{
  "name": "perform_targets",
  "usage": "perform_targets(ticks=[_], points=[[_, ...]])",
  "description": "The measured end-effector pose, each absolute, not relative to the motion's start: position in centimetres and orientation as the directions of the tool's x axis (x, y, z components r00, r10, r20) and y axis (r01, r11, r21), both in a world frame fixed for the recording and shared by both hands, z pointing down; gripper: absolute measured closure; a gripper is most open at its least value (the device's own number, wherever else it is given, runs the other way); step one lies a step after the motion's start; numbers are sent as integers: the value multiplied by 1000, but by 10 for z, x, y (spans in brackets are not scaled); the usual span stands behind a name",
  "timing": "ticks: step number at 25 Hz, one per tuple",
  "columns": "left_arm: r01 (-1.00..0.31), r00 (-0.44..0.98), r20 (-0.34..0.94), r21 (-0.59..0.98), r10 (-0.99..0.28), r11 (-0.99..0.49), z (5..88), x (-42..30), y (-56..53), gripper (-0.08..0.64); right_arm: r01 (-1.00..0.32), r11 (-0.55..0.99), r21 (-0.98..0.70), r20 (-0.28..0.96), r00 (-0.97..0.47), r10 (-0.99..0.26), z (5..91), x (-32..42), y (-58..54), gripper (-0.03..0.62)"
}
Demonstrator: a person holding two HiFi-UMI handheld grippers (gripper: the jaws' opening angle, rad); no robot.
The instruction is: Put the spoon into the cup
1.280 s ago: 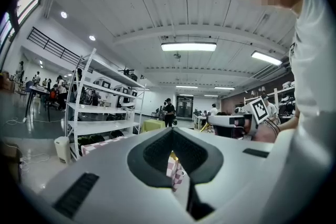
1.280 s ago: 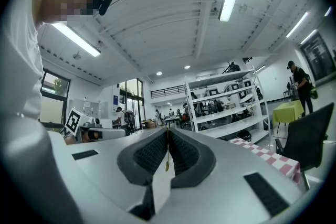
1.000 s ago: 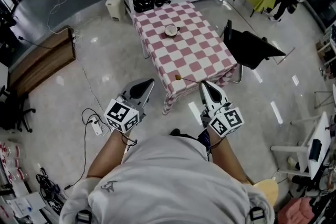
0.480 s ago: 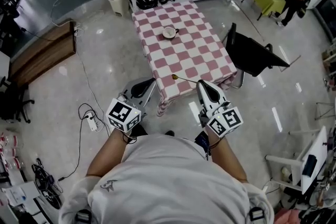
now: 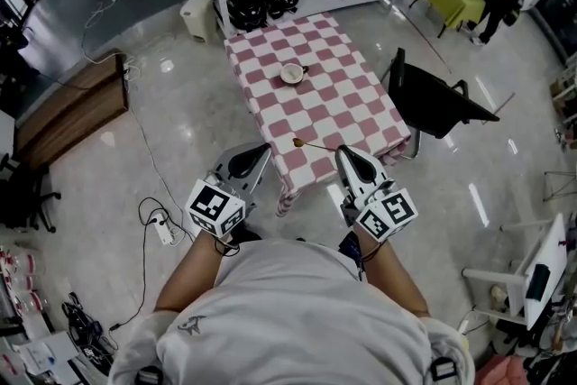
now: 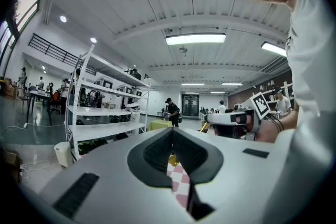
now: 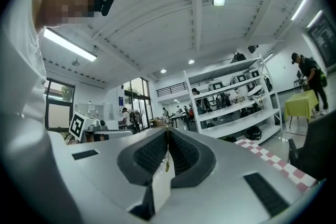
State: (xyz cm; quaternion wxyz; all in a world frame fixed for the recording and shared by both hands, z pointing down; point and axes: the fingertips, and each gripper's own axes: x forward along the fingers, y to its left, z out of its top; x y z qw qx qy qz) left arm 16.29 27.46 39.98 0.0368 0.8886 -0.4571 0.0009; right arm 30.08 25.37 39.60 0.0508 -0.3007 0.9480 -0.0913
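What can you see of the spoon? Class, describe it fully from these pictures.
The spoon is thin and gold-coloured, seemingly metal, with a small oval bowl and slim straight handle. The right gripper is shut on the handle's end, holding it roughly level, bowl pointing towards the left gripper. Nothing else touches it.

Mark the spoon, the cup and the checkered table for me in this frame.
spoon [image 5: 315, 145], head view, on its thin handle.
cup [image 5: 292, 73], head view, on its open top.
checkered table [image 5: 350, 106], head view, on bare cloth right of centre.
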Motion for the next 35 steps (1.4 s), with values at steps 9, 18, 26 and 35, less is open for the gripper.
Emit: perform_targets(ticks=[9, 18, 26, 35], points=[[-786, 617, 16, 53, -787, -616, 392, 79, 249, 548, -595, 777, -205, -60, -785, -617, 387, 220, 226, 558], [-765, 643, 0, 43, -766, -642, 378, -37, 253, 548, -615, 759, -214, -60, -768, -638, 383, 112, 220, 558], [-756, 654, 24, 65, -757, -651, 395, -94, 247, 548, -631, 745, -216, -39, -757, -652, 392, 60, 213, 558], [-756, 654, 44, 61, -755, -651, 403, -115, 235, 548, -637, 743, -206, -29, -755, -656, 392, 40, 198, 558]])
